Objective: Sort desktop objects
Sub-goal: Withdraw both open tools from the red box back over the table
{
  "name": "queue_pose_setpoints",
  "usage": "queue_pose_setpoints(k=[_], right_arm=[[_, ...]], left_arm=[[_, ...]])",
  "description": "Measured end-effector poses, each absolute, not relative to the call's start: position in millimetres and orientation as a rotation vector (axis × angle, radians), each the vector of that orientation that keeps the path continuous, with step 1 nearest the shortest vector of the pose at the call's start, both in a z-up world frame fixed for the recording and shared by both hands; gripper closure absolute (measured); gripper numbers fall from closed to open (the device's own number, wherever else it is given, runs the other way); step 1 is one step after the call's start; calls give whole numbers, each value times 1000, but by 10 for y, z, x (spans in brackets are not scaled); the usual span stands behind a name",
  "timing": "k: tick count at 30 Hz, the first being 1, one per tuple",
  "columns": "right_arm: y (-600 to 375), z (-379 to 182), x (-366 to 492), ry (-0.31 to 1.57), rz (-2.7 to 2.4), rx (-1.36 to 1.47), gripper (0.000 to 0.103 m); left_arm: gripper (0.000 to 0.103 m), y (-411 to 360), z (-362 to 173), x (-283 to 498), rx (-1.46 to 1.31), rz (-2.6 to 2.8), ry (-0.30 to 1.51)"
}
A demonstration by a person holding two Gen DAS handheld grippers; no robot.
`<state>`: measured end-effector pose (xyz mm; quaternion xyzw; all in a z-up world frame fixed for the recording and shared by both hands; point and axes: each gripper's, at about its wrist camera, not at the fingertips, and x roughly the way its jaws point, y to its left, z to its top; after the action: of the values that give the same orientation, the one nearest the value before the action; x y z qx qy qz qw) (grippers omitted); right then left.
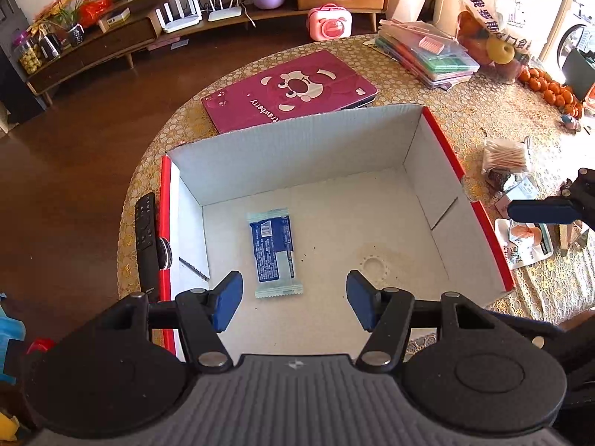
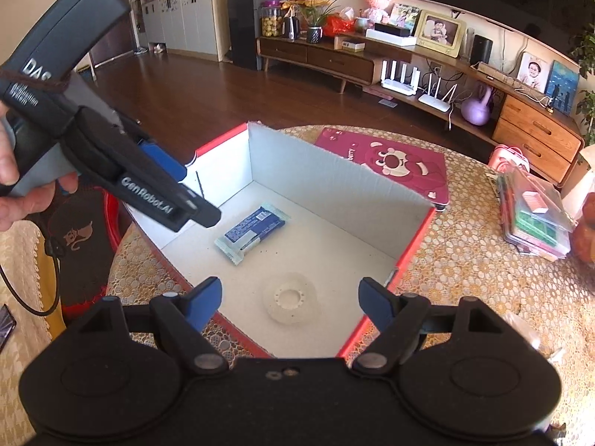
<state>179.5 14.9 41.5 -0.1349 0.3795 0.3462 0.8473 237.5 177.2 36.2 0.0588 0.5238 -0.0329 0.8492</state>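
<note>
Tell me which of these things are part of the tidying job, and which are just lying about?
Part of the job:
- cardboard box
- blue snack packet already in the box
- remote control beside the box
- cotton swabs
- left gripper and right gripper, both open and empty

Just lying about:
- routers
- purple kettlebell
- picture frame

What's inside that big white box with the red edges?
Inside the box lie a blue snack packet and a clear tape roll. The near corners are hidden behind the grippers.
</note>
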Motion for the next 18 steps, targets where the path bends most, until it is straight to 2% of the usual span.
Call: queue_pose_setpoints(k=[7,12,18], right_arm=[[-155,602,1566,760,718,-253,22],[-384,710,1403,732,713,-220,18],[-695,767,1216,705,693,-179,13]], left_arm=[[43,1599,570,2075,127,-97,1062],[42,1465,684,1881,126,-121,1033],[37,1311,786,1684,132,-143,1001]])
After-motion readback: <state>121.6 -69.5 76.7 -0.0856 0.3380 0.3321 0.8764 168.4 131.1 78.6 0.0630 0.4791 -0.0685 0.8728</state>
